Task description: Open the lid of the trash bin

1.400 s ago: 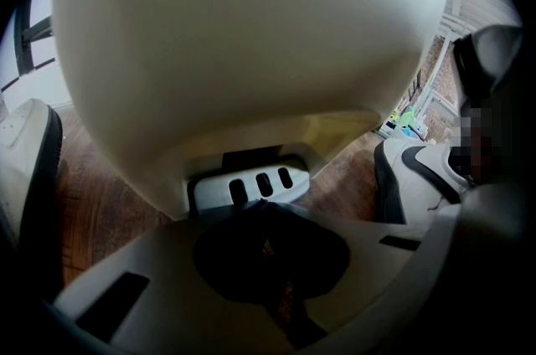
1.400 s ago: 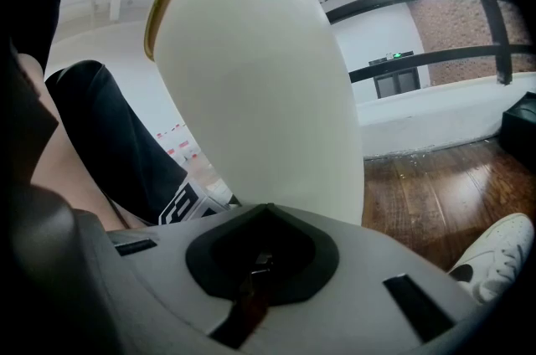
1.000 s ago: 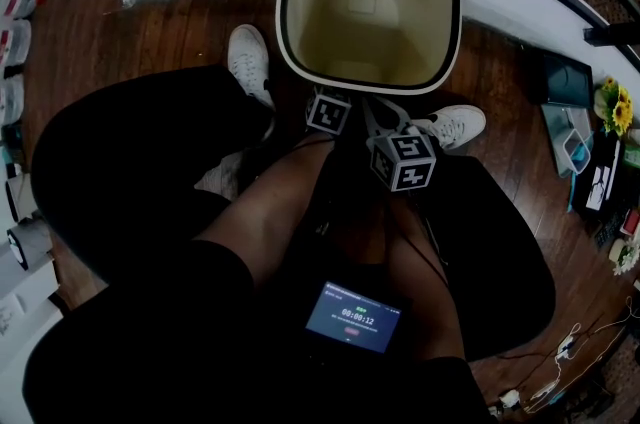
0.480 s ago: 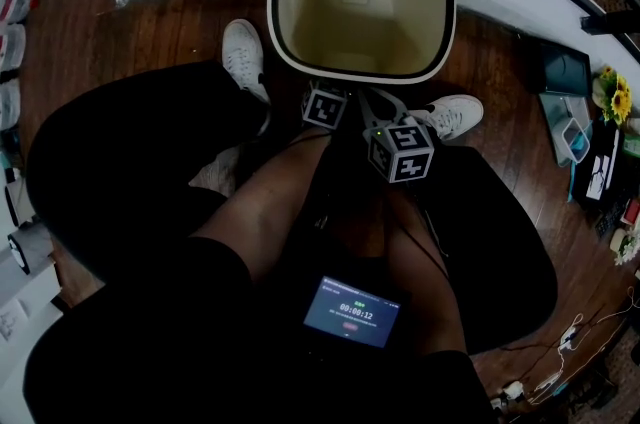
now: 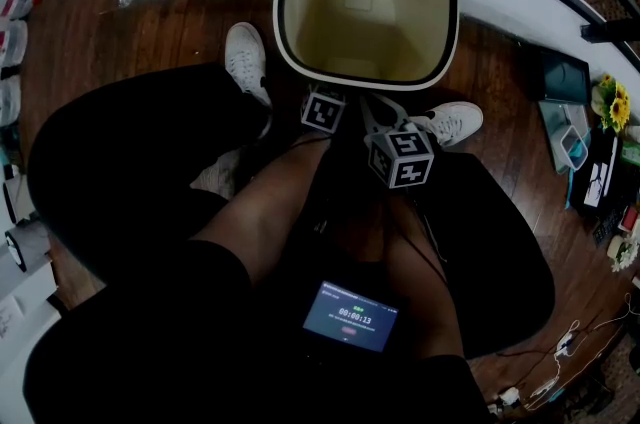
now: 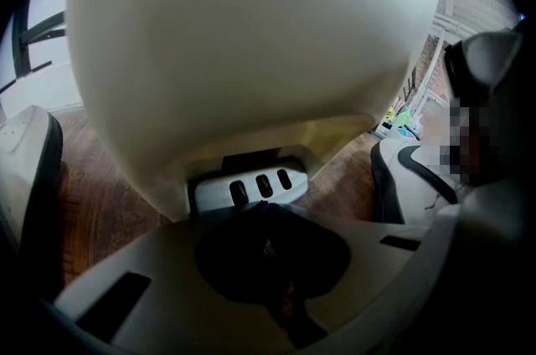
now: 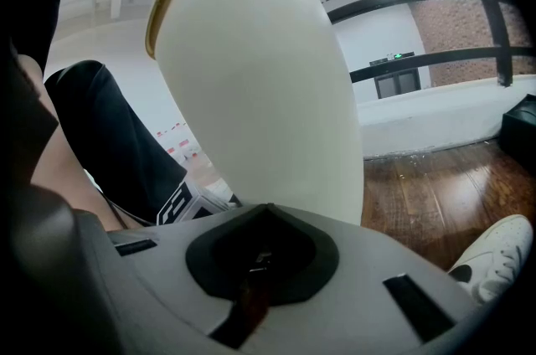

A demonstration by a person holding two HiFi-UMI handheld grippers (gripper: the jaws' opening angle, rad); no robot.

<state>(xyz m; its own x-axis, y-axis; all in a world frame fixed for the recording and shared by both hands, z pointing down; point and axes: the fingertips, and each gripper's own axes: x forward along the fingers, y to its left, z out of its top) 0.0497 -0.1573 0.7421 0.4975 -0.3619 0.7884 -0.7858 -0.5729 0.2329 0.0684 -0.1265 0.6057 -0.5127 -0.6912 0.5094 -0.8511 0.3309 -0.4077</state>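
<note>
Closed left tool faces pedal of trash bin

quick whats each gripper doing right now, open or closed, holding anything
left hand-held gripper: closed, empty, tips at the pedal of the trash bin
right hand-held gripper: closed, empty, close to the trash bin's wall

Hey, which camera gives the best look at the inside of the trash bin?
The head view. It looks straight down into the open trash bin, showing its cream inner walls and floor. The left gripper view and the right gripper view show only the bin's outer wall, nothing of the inside.
</note>
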